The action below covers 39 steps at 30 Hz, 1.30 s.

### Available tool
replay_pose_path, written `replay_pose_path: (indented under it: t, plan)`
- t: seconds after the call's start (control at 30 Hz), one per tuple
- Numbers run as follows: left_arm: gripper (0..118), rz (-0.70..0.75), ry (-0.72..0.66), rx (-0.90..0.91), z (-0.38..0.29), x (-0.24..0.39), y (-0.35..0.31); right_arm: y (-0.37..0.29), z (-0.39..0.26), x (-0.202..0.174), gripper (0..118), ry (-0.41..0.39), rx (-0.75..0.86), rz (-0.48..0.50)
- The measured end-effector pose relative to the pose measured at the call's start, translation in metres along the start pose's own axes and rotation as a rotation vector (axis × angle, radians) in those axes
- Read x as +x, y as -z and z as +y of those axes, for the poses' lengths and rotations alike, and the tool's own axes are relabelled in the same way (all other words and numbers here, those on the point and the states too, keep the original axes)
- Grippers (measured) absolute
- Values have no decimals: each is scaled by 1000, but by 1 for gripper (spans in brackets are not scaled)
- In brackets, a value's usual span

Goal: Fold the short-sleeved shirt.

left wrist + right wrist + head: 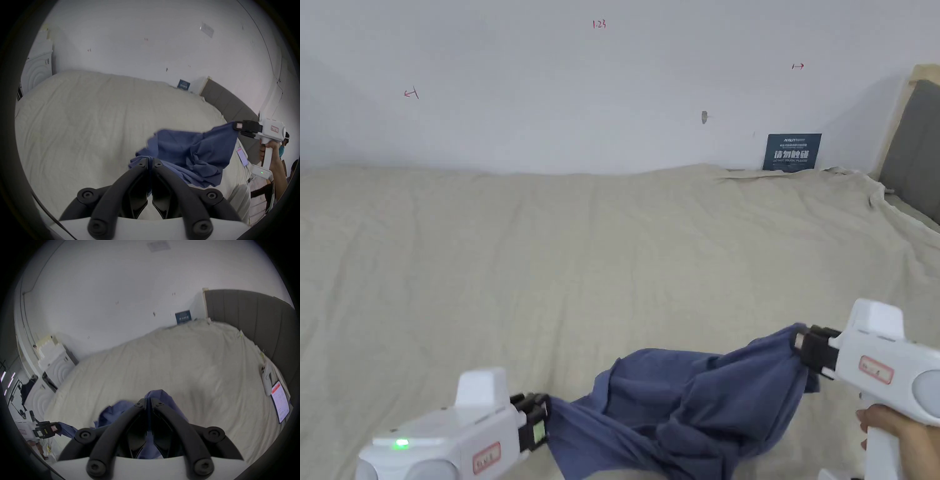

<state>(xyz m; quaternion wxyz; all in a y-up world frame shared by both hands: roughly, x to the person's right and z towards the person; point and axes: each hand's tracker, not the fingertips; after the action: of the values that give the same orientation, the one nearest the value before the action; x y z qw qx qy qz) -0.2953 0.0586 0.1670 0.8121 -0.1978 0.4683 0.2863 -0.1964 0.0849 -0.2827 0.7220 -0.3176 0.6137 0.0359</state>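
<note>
Head view findings: the dark blue short-sleeved fabric shirt hangs bunched and creased between the two tongs, above the near edge of the beige sheet-covered bed; whether its lowest folds touch the sheet cannot be told. Left gripper, white-bodied with black jaws, sits at the lower left with its jaws pressed together on one edge of the shirt; the left gripper view confirms blue cloth pinched at the closed tips. Right gripper, same build, sits higher at the right, held by a hand, its jaws clamped on the opposite edge; the right gripper view shows cloth squeezed between its closed jaws and trailing down under them. The shirt slopes upward from left tong to right tong, sagging in the middle. Beyond the shirt the bed sheet is wrinkled and runs back to a plain white wall. A small dark blue sign leans against that wall at the far right of the bed. A grey padded headboard stands at the right edge. In the right gripper view a lit phone and a white device lie on the bed near the headboard, well apart from the shirt.
</note>
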Motion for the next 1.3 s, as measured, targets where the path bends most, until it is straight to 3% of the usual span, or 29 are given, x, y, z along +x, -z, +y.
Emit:
replay_pose_path:
  t: [0.4,0.8,1.07,1.3]
  plan:
    - [0,70,-20,248,154,-34,-37,-49,101,-22,2,-32,187,-10]
    - [0,164,124,354,290,-12,-25,-42,207,-59,2,-83,369,-39]
    - [0,221,169,442,354,9,-27,-27,253,-79,2,-149,448,-42]
    - [0,269,198,465,373,0,-13,5,254,-79,2,-181,450,-56]
